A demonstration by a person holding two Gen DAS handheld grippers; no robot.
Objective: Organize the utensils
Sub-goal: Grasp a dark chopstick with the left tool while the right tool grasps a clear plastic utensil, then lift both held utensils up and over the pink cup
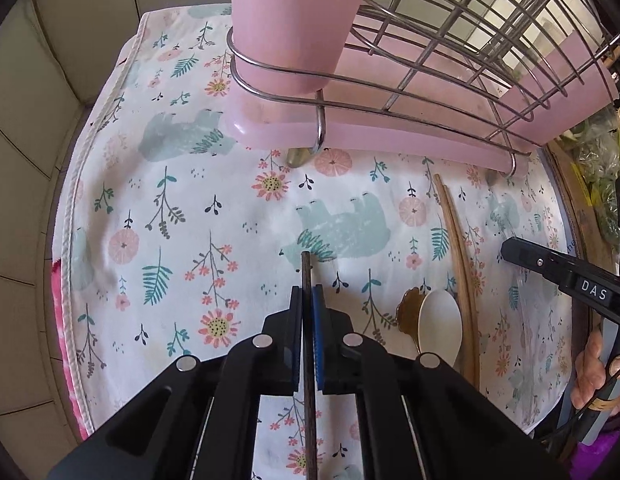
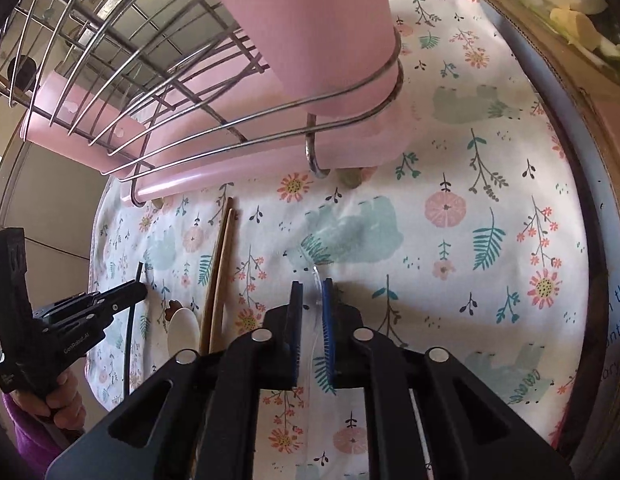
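My left gripper [image 1: 308,290] is shut on a dark thin stick-like utensil [image 1: 307,320], held above the floral cloth [image 1: 169,220]; it also shows in the right wrist view [image 2: 135,290]. My right gripper [image 2: 313,286] is shut on a clear plastic utensil [image 2: 316,300]; it shows at the right of the left wrist view [image 1: 510,250]. A pair of wooden chopsticks [image 1: 458,260], a white spoon [image 1: 440,326] and a gold spoon [image 1: 410,312] lie on the cloth between the grippers. A pink utensil cup [image 1: 297,20] sits in the wire rack [image 1: 450,52] ahead.
The rack stands on a pink drip tray [image 1: 390,140]. A cardboard box [image 2: 550,60] with vegetables borders the cloth on the right. A tiled wall [image 1: 29,120] lies to the left.
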